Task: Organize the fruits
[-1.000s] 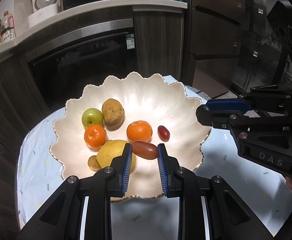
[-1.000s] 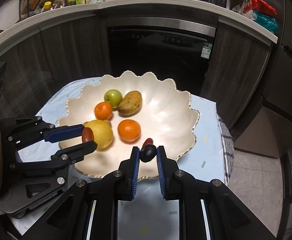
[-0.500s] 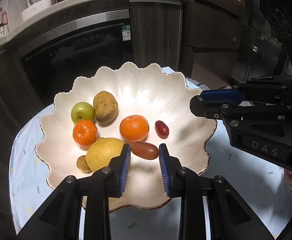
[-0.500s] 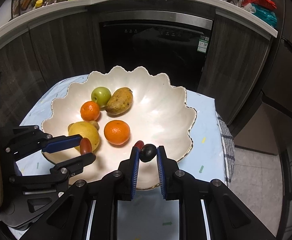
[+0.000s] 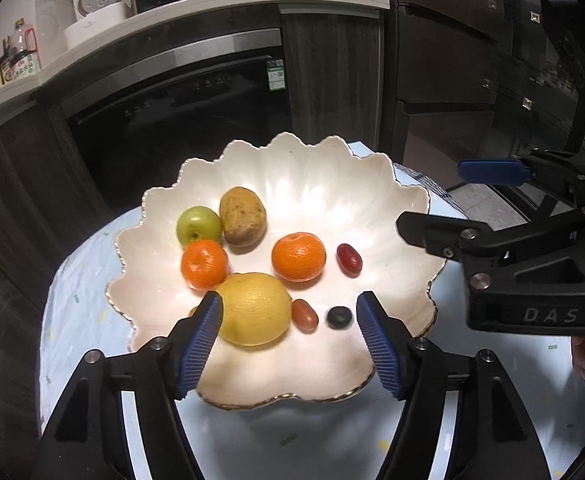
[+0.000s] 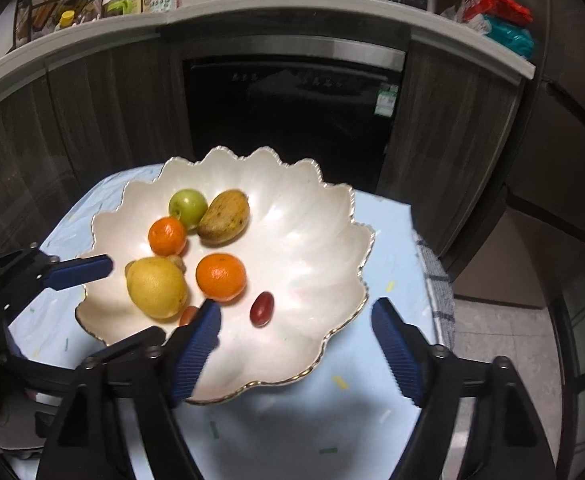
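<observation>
Fruit in our bowl (image 5: 404,208): two oranges (image 5: 299,256), one lemon (image 5: 254,308) half-hiding something small; both hand-held grippers (image 5: 288,330) (image 6: 296,344) just opened wide, empty.

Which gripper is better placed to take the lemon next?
Left, probably. The left gripper, jaws just opened and gripping nothing, frames the lemon; the right gripper, also just opened, has it off to its side.

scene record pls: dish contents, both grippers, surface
dish: white scalloped dish, gold rim
contents: lemon, two oranges, green apple, brown fruit, two red grape tomatoes, dark berry
left gripper: jaws just opened, holding nothing
right gripper: jaws just opened, holding nothing
surface: light blue cloth
</observation>
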`<action>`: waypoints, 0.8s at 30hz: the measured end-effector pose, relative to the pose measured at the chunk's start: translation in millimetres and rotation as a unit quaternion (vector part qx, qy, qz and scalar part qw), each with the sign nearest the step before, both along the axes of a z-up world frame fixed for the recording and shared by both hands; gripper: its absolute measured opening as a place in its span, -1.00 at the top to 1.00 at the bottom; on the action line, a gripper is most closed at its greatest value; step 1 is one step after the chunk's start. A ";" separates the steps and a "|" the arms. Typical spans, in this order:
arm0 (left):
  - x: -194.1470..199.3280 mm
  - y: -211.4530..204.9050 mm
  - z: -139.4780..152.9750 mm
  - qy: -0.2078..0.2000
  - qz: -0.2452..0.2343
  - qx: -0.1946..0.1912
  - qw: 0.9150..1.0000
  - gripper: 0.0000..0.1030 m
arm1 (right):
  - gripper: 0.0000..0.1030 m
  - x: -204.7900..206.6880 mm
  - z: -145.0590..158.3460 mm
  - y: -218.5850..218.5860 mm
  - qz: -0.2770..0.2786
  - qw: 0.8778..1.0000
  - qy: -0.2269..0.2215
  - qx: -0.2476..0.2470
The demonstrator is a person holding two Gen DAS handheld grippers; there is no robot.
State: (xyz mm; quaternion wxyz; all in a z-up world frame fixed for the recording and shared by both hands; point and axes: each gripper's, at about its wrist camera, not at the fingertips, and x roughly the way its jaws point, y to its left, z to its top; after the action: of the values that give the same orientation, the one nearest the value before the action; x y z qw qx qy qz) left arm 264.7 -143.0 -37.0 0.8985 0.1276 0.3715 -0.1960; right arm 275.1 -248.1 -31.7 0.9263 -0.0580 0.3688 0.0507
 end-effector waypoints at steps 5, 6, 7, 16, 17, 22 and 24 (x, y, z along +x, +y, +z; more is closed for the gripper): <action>-4.5 7.3 4.3 -0.003 0.009 0.001 1.000 -0.47 | -0.67 -6.4 7.3 3.3 -0.008 1.000 -0.012 0.004; -6.1 9.7 6.1 -0.006 0.013 0.001 1.000 -0.56 | -0.70 -9.4 9.0 5.0 -0.009 1.000 -0.016 0.004; -7.8 11.5 7.5 -0.009 0.017 0.001 1.000 -0.60 | -0.72 -11.3 10.0 6.1 -0.009 1.000 -0.018 0.003; -25.7 29.4 25.9 -0.034 0.043 -0.001 0.998 -0.75 | -0.73 -30.5 19.3 14.2 -0.017 0.999 -0.031 0.016; -27.9 31.4 27.6 -0.037 0.046 -0.002 0.998 -0.75 | -0.73 -32.7 20.0 15.0 -0.019 0.999 -0.032 0.017; -38.7 40.8 34.8 -0.051 0.061 0.001 0.997 -0.84 | -0.76 -45.7 25.9 19.7 -0.030 0.998 -0.044 0.024; -44.0 46.4 37.8 -0.053 0.067 -0.004 0.996 -0.86 | -0.79 -49.9 28.1 21.6 -0.032 0.998 -0.045 0.027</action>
State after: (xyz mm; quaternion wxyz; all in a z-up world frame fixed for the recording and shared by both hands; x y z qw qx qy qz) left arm 220.7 -96.6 0.9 0.9284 0.1095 0.3304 -0.1301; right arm 225.2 -226.5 -3.6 0.9445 -0.0234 0.3265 0.0283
